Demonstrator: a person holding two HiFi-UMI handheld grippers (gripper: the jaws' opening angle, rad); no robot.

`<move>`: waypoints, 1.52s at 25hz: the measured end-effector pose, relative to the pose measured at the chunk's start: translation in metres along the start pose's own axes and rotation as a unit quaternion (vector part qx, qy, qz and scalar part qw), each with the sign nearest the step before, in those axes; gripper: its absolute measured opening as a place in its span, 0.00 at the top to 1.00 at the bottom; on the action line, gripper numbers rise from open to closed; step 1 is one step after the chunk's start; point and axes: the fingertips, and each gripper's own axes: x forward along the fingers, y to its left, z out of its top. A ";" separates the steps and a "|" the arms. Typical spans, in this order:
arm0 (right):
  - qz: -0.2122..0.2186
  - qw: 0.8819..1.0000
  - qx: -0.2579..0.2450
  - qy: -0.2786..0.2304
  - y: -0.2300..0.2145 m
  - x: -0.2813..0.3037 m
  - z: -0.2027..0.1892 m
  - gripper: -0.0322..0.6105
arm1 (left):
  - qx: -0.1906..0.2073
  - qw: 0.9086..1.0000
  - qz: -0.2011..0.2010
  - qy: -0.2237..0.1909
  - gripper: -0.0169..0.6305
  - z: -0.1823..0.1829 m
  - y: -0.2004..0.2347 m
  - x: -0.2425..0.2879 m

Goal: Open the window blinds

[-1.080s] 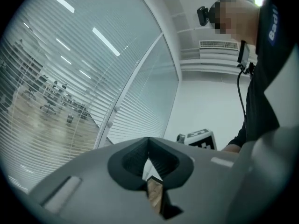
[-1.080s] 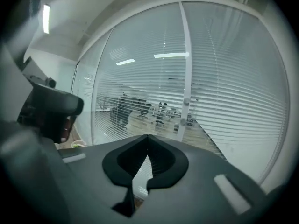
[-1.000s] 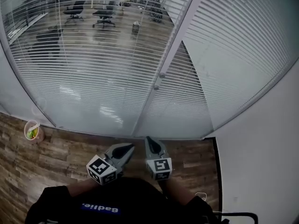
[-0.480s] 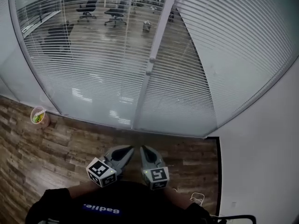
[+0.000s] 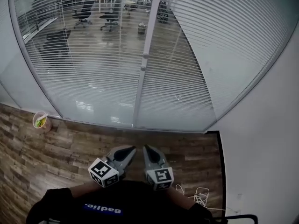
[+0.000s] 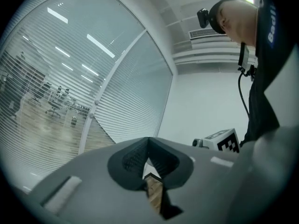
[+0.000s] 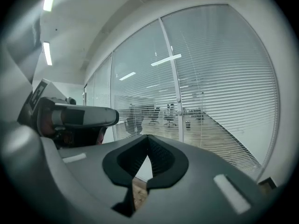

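Two closed grippers, blinds not yet reached.
Head view: the left gripper [image 5: 127, 152] and right gripper [image 5: 149, 151] sit close to the body, well apart from the blinds [image 5: 93, 64], whose slats hang lowered, so I judge all the opening is still to do. Against the earlier frame, the window post [image 5: 142, 64] has slid left and a white cable [image 5: 198, 194] now shows. Left gripper view: jaws together, empty. Right gripper view: jaws together, nothing between, blinds ahead.
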 end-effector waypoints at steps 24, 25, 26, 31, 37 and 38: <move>0.012 0.999 0.008 -0.038 0.065 0.003 0.031 0.95 | 0.016 0.999 -0.001 -0.031 0.97 0.025 0.017 -0.067; 0.011 0.999 0.012 -0.036 0.062 0.002 0.029 0.95 | 0.018 0.999 0.001 -0.030 0.97 0.024 0.016 -0.065; 0.010 0.999 0.016 -0.033 0.059 0.000 0.027 0.95 | 0.019 0.999 0.002 -0.029 0.97 0.022 0.014 -0.063; 0.022 0.999 0.012 -0.037 0.053 -0.001 0.025 0.95 | 0.026 0.999 0.007 -0.025 0.97 0.021 0.012 -0.058; 0.029 0.999 0.024 -0.035 0.053 -0.001 0.027 0.95 | 0.034 0.999 0.002 -0.020 0.97 0.020 0.009 -0.053; 0.031 0.999 0.026 -0.034 0.054 0.000 0.028 0.95 | 0.034 0.999 0.002 -0.020 0.97 0.020 0.009 -0.053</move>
